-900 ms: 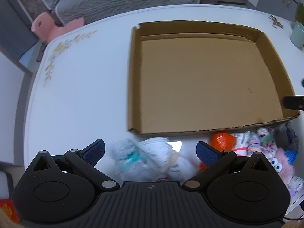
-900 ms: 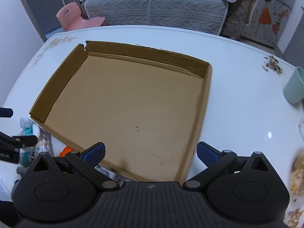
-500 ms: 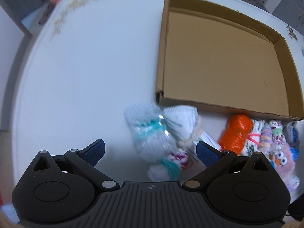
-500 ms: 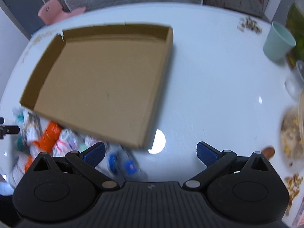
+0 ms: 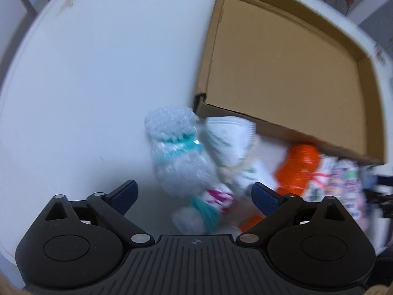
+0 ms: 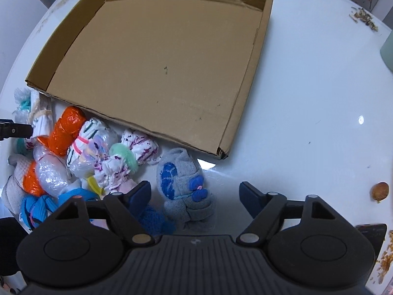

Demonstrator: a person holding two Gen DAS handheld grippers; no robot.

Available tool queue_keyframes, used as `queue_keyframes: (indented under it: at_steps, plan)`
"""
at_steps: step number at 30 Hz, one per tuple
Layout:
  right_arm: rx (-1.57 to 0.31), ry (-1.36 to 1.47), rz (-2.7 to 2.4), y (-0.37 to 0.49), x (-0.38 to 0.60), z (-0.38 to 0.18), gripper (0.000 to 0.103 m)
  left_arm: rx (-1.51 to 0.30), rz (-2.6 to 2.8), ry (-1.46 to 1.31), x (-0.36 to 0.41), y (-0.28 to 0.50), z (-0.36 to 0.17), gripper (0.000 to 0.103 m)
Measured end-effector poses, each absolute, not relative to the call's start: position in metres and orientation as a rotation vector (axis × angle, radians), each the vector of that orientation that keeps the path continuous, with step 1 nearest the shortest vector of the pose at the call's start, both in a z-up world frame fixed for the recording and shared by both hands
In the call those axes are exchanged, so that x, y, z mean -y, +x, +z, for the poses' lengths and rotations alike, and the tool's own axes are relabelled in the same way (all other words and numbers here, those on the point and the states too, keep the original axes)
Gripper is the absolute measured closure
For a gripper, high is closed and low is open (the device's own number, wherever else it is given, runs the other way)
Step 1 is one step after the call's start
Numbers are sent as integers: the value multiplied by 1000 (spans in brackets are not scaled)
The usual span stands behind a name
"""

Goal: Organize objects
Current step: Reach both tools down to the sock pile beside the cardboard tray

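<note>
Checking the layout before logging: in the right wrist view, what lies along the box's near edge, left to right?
Orange wrapped bundle → white bundle tied with pink band → white-and-purple bundle → grey sock roll with blue bow.

Bundles (image 6: 98, 152) before box (image 6: 159, 61) — touching

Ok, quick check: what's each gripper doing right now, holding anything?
Left gripper: open, empty, above the white and teal sock bundle.
Right gripper: open, empty, above the grey sock bundle.
</note>
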State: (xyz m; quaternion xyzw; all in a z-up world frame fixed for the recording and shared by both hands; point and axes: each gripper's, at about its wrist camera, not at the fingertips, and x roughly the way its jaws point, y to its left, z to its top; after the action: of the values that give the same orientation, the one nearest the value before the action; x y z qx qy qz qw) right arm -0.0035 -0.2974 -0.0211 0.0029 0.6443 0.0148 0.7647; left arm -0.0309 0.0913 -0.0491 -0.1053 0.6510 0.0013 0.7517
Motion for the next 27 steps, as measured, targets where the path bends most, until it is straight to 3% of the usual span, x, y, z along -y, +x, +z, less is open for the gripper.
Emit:
queue_keyframes:
  at_steps: [4,6,8,13,16,17,20,27]
  plan:
    - [-1404,3,20,4,297,-23,29,-1462,-38,-299,-95,-37,-57,5]
    - [-1400,3,28,8,294,-24,30,-1503,-46,-332,-97,-39,-65,14]
    - [-1403,2,39,11,291,-25,37,-1525,-54,-348,-96,-44,-72,17]
    - [-1407,-34,92,19,287,-28,43,-1508,-50,-339,-99,-43,-72,19]
    - [-1406,-33,98,23,286,-28,50,-1502,-56,-317,-93,-42,-69,41]
    - [-1407,-33,102,25,285,-28,57,-1511,-57,-323,-89,-44,-70,55]
    - [-1413,-23,112,29,285,-27,64,-1517,-59,-316,-89,-47,-69,57]
    - [-1385,-74,190,40,278,-14,65,-1497,-79,-326,-90,-40,-43,57]
